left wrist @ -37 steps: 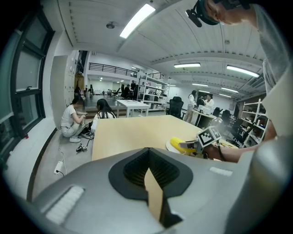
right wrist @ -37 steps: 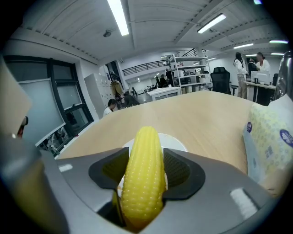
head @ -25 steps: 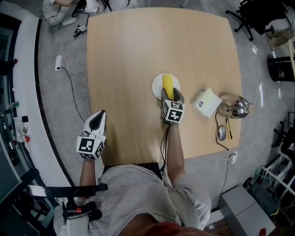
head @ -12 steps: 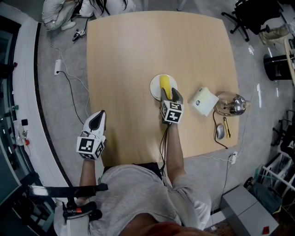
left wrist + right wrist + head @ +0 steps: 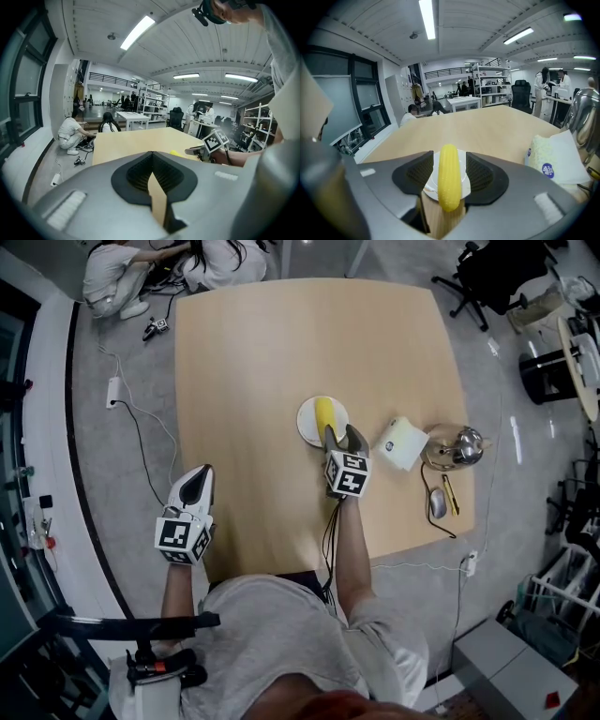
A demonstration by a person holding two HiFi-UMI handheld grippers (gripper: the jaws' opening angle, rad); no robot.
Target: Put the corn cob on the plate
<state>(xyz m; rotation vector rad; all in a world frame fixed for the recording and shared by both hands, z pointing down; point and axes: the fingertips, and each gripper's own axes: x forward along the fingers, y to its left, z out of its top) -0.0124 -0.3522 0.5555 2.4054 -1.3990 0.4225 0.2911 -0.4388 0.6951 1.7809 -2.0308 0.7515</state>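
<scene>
With the right gripper's (image 5: 342, 433) fingers wide beside the corn (image 5: 323, 413) on the plate (image 5: 307, 424), a sideways pull-back could roll it off; the left gripper's (image 5: 199, 474) fingers are pressed together, empty.

Holds left gripper (image 5: 207, 469) low and close in, jaws pressed together. Extends right gripper (image 5: 342, 433) farther ahead, tilted downward, jaws spread wide.

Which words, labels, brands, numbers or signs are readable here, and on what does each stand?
No text can be read anywhere.
Tissue pack: a round blue logo, its print too blurred to read.
Right marker cube and left marker cube: square patterns only, no letters.
</scene>
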